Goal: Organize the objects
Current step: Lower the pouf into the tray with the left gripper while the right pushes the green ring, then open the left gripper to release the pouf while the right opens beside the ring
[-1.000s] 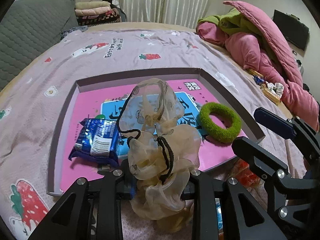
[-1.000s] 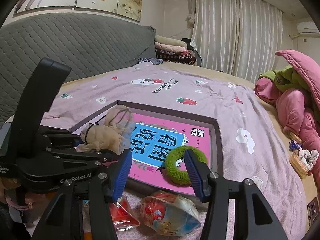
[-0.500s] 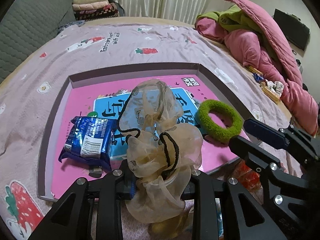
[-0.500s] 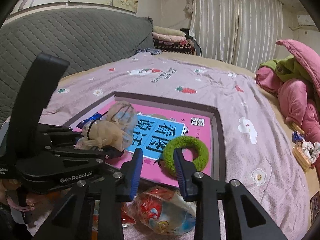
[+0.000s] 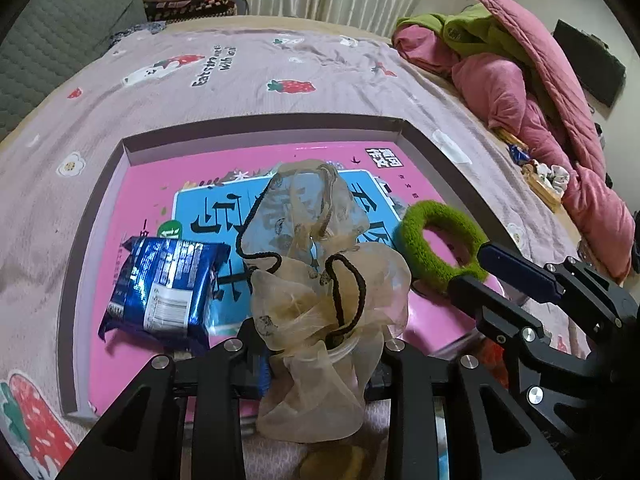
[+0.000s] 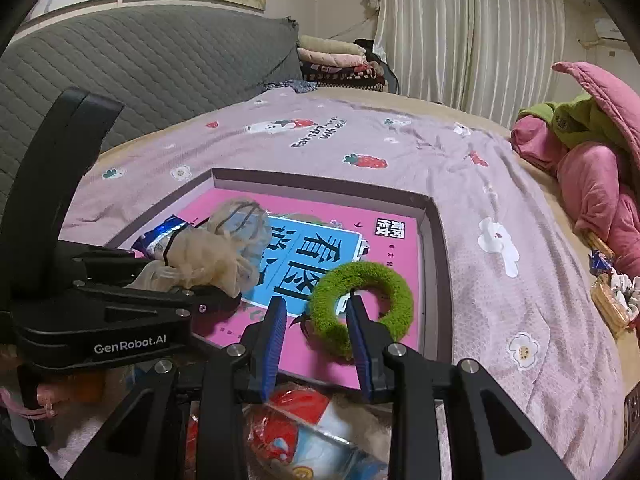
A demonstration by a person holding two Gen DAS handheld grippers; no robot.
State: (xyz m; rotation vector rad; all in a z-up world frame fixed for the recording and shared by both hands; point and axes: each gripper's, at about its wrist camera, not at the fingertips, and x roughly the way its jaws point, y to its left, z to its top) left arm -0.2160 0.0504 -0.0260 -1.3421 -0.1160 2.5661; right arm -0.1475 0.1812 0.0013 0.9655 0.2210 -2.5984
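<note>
1 sheer beige drawstring pouch (image 5: 320,280), crumpled

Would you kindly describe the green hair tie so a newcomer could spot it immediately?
On the bed lies a shallow tray with a pink printed floor. The green scrunchie lies flat at its right side. Among the blue snack packet and beige organza pouch, it alone is a fuzzy ring.
</note>
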